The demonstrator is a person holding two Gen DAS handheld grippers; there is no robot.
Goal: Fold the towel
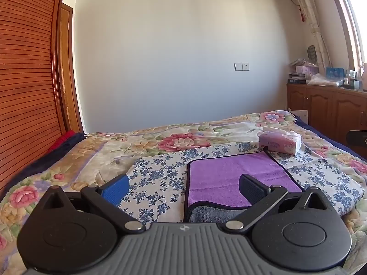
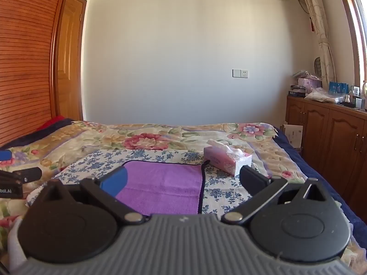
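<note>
A purple towel (image 1: 231, 174) with a dark trim lies flat on a blue-flowered cloth on the bed; its near edge is turned up and shows a grey underside (image 1: 211, 214). It also shows in the right wrist view (image 2: 162, 185). My left gripper (image 1: 183, 186) is open and empty, hovering above the towel's near left corner. My right gripper (image 2: 183, 181) is open and empty, above the towel's near right part. The left gripper (image 2: 13, 178) shows at the left edge of the right wrist view.
A pink tissue box (image 1: 281, 142) stands just beyond the towel's far right corner, seen also in the right wrist view (image 2: 227, 159). The floral bedspread (image 1: 160, 137) covers the bed. A wooden wardrobe (image 1: 25, 91) is left, wooden cabinets (image 2: 332, 133) with clutter right.
</note>
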